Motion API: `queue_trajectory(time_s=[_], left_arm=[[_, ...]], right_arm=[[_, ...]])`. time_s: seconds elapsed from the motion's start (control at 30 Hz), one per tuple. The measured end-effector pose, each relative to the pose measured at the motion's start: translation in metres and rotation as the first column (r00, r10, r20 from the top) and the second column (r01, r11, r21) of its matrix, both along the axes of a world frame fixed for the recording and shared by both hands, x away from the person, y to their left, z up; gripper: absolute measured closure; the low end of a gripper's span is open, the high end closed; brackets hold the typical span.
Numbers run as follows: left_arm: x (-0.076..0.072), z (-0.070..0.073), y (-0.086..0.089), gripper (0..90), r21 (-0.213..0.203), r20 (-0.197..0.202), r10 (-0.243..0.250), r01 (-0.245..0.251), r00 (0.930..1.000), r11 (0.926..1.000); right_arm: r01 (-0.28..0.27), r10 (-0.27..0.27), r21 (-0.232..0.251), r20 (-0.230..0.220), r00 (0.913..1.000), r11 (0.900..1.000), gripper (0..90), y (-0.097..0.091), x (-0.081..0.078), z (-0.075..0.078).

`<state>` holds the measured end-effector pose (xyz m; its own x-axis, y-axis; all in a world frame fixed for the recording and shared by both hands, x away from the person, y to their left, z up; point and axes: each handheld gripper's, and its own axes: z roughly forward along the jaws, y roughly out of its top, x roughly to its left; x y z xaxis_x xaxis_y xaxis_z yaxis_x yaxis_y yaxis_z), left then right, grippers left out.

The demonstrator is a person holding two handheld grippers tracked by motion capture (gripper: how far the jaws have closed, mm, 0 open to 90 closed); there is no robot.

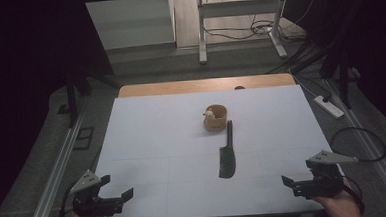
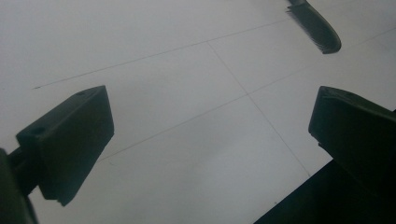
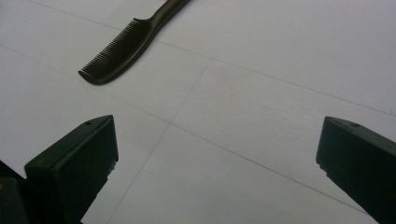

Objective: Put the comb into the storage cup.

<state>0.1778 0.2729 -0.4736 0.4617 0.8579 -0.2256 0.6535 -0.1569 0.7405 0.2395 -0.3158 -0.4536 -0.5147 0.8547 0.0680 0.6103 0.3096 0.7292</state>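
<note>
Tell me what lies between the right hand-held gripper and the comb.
Nothing: bare white tabletop separates the right hand-held gripper from the comb in the right gripper view.

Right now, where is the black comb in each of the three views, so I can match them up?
High view: the comb lies right of centre on the white table, its handle pointing toward the wooden cup.
Left gripper view: only its toothed end, top right corner.
Right gripper view: upper left, its handle running off the top edge.
Shared landmark: the thin seam lines crossing on the table near the comb.
</note>
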Motion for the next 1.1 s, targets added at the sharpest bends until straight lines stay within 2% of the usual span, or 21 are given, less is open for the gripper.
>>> queue_trajectory(time_s=[0.13,0.37,0.83,1.1], left_arm=[[0.0,0.0,0.0,0.6,-0.004,-0.002,0.001,-0.001,1.0,1.0],[0.0,0.0,0.001,0.6,-0.006,-0.003,0.004,-0.004,1.0,1.0],[0.0,0.0,0.001,0.6,-0.01,-0.001,0.002,-0.002,1.0,0.9999],[0.0,0.0,0.001,0.6,-0.015,-0.003,0.003,-0.003,1.0,0.9999]], right_arm=[[-0.007,0.007,0.002,-0.003,1.0,1.0,0.0,0.001,0.001,0.0],[-0.05,0.05,-0.007,0.018,0.9986,0.9987,0.0,0.006,0.001,-0.001],[-0.072,0.072,-0.01,0.032,0.9969,0.9974,0.0,0.014,0.011,0.002],[-0.133,0.133,-0.01,0.013,0.9911,0.9911,0.0,0.023,0.016,0.002]])
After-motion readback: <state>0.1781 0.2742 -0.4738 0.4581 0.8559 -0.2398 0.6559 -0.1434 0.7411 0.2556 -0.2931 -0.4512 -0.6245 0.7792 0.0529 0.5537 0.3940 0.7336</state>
